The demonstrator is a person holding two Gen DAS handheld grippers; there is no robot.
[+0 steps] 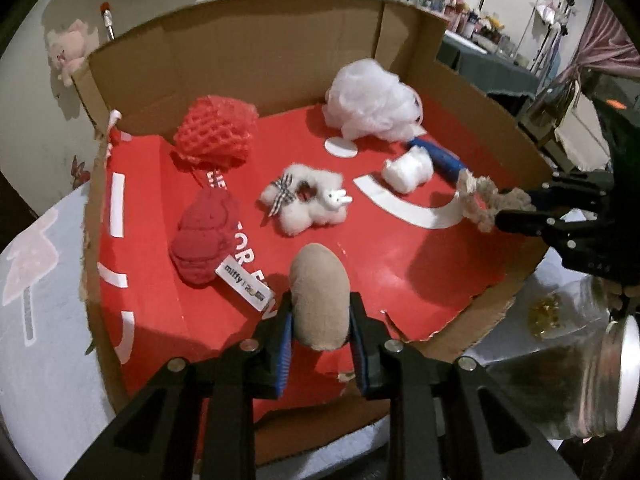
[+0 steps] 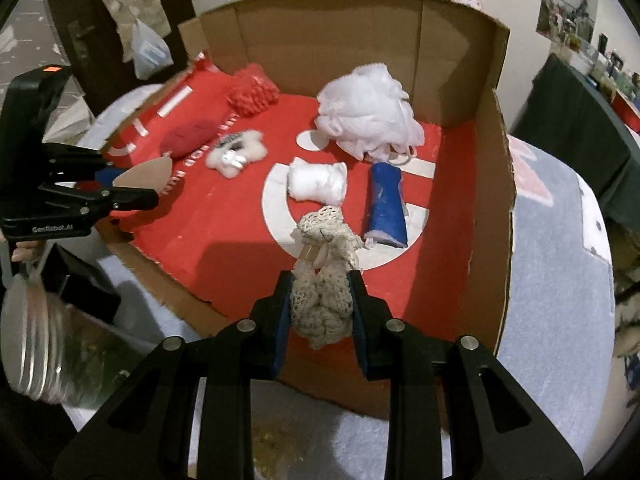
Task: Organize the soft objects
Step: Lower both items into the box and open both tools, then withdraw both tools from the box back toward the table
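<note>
Beige oval stuffed pouch [image 1: 319, 298] is clamped in left claw [image 1: 320, 322], cream crocheted lace bundle [image 2: 322, 280] in right claw [image 2: 320, 312]; both are held over red-lined cardboard box [image 1: 248, 52], probably for dropping beside white mesh pouf [image 2: 368, 116].

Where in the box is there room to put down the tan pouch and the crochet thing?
Bare red floor lies along the torn front edge, between the white fluffy scrunchie and the blue roll. The back is crowded: mesh pouf, red foam net, cotton wad.
</note>
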